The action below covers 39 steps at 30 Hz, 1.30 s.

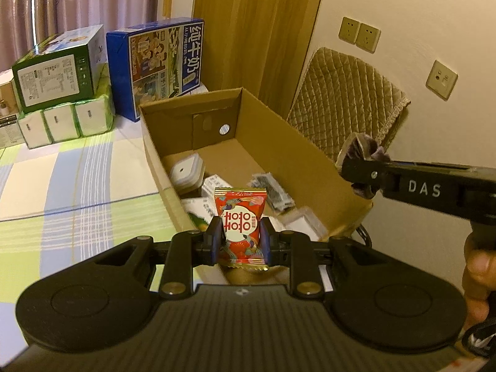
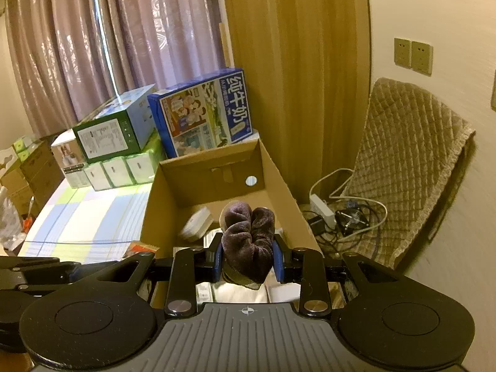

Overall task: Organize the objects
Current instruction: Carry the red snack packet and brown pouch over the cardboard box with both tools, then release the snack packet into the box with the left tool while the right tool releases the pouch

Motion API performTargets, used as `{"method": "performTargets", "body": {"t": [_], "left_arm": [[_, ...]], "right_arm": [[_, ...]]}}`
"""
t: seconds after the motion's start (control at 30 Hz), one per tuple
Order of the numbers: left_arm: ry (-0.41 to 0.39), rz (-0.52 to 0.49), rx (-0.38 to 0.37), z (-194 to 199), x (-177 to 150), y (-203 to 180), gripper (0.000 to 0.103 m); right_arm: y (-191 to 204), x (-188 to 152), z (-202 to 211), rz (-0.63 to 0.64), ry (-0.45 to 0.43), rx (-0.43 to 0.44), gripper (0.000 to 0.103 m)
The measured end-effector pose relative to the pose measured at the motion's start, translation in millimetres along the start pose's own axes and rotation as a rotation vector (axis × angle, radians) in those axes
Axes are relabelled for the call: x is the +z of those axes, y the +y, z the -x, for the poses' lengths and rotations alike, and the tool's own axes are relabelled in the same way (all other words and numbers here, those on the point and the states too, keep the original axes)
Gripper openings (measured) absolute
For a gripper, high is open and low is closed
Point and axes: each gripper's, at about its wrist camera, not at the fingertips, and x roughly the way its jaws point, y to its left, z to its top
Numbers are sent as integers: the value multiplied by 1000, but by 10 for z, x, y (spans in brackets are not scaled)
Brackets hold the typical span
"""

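My left gripper [image 1: 241, 238] is shut on a red candy packet [image 1: 241, 220] with white characters, held upright over the near end of an open cardboard box [image 1: 280, 142]. My right gripper [image 2: 248, 257] is shut on a dark purple plush sock [image 2: 248, 235], also above the cardboard box [image 2: 276, 167]. In the left wrist view the right gripper [image 1: 361, 167] reaches in from the right over the box's right wall with the plush sock [image 1: 364, 147] in it. Inside the box lie a white lidded container [image 1: 186, 173] and several small packets [image 1: 272, 190].
The box stands on a striped checked surface [image 1: 77, 179]. Behind it are a blue milk carton box [image 1: 161, 65], a green box [image 1: 59, 68] and tissue packs [image 1: 65, 117]. A quilted cushion [image 2: 409, 161], a power strip [image 2: 322, 207] and cables lie right of the box against the wall.
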Motion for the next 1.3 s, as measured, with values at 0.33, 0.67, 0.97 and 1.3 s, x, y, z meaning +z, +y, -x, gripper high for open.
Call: {"method": "performTargets", "body": {"t": [0.33,0.67,0.97,1.3], "left_arm": [[-17,13,9,-249,327,30,22],[4,35,20,-471,412,133,22],[18,52,7,-597,424,156,22],[-5,65,40,-544,426,302,61]], "right_arm": [[-110,214,-280,7,17,3,28],[-114,328,-561,5,37,48,28],[-155,335,-652,-3,49,36,28],[-207,289,-609,-20,58,26,28]]}}
